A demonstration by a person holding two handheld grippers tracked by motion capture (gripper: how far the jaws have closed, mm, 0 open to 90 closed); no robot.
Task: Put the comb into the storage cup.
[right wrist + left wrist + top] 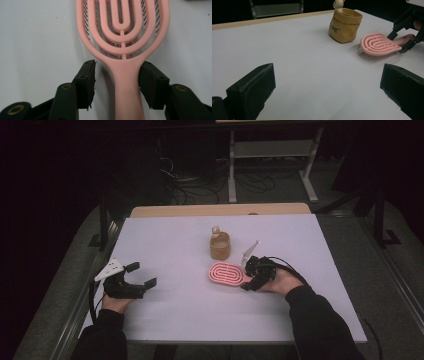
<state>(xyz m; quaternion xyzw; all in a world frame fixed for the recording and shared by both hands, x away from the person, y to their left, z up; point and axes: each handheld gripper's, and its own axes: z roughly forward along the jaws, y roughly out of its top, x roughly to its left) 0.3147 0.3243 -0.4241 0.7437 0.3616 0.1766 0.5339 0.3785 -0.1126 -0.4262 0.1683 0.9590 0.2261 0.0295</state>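
The right tongs (117,82) straddle the brush (123,37) handle, one jaw touching it, the other a gap short: not yet clamped. The brush lies flat on the tabletop (175,305), bristles down, its long axis running straight on from these tongs toward the bag (220,246). The left tongs (140,276) rest apart, well away.

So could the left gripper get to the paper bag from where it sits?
Probably yes. The left gripper sits with its jaws wide open and nothing in them, and bare table lies between it and the paper bag. The pink hairbrush and the right gripper lie off to the side.
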